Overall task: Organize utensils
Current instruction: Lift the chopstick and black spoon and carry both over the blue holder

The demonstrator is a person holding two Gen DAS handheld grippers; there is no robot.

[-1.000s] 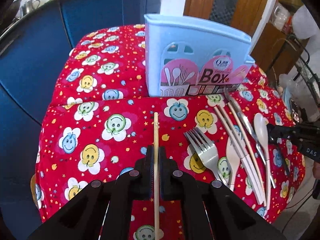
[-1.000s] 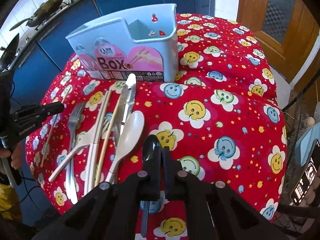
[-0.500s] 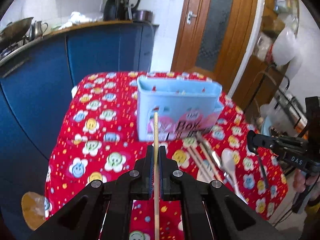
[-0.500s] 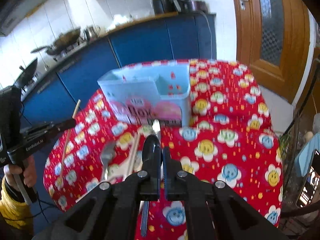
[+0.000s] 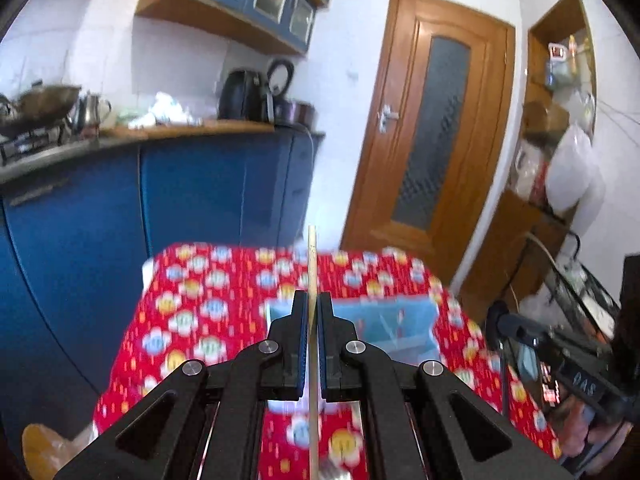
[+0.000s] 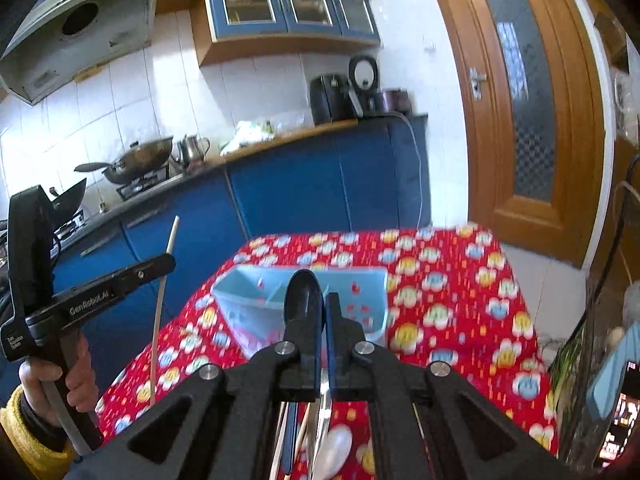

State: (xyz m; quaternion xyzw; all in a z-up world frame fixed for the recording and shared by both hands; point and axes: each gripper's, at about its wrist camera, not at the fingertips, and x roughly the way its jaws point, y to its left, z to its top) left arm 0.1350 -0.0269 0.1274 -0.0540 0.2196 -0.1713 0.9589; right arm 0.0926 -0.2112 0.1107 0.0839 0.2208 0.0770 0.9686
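The left tongs (image 5: 313, 308) were clamped tight on a single wooden chopstick (image 5: 312, 264), its thin shaft running straight up between the blue pads and standing well above the fingertips, with the lower end trailing out of the bottom of the left wrist view. In the right wrist view the same chopstick (image 6: 162, 300) showed as a pale, slightly bowed stick pinched in the left tongs (image 6: 168, 260), which a hand (image 6: 60, 380) with a yellow cuff held up beside the bench.

The right tongs (image 6: 323, 304) were closed on a black spoon (image 6: 303, 296), the bowl rising above the fingertips and the handle hanging down between the arms.

Both tools were raised above the bench (image 6: 460, 300), which was covered in a red cloth printed with smiley flowers. The light-blue utensil box (image 6: 372, 296) stood on that cloth, open at the top, with a divider inside; it lay ahead of and below both pairs of tongs, and appeared behind the left fingers as a blurred blue box (image 5: 400, 320). Under the right tongs, a white spoon (image 6: 334, 450) and other utensils, partly hidden, lay on the cloth.
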